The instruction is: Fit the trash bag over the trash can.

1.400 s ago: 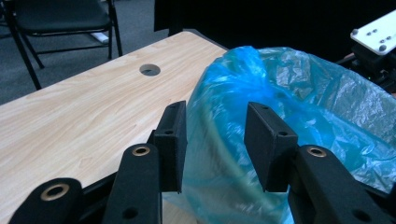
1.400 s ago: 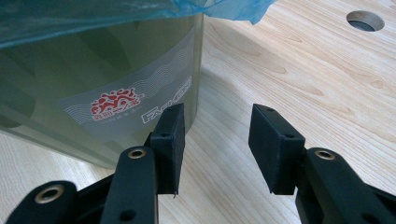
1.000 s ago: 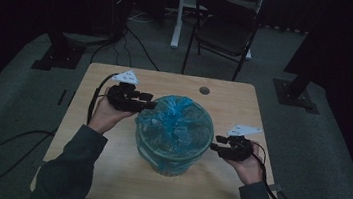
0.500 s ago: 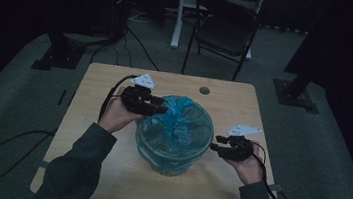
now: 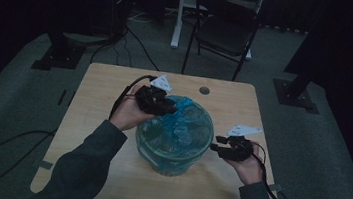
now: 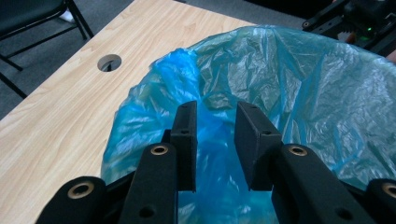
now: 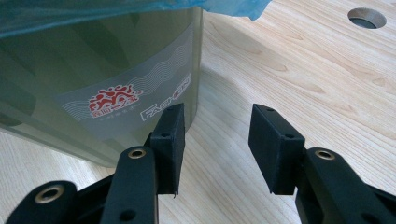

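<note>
Dark floor surrounds the pale wooden counter (image 5: 96, 120), where a translucent grey-green plastic bin (image 7: 93, 74) stands at centre, lined with a crinkled blue plastic bag (image 5: 181, 125). Since a second ago the left tongs (image 6: 215, 140) have travelled from the bin's 9 o'clock side to its 11 o'clock rim and have just been closing, with a fold of bag between them though not yet pinched. That suggests a grab on the liner's edge. Right tongs (image 7: 215, 149) hang open at 3 o'clock, beside the bin wall.
</note>
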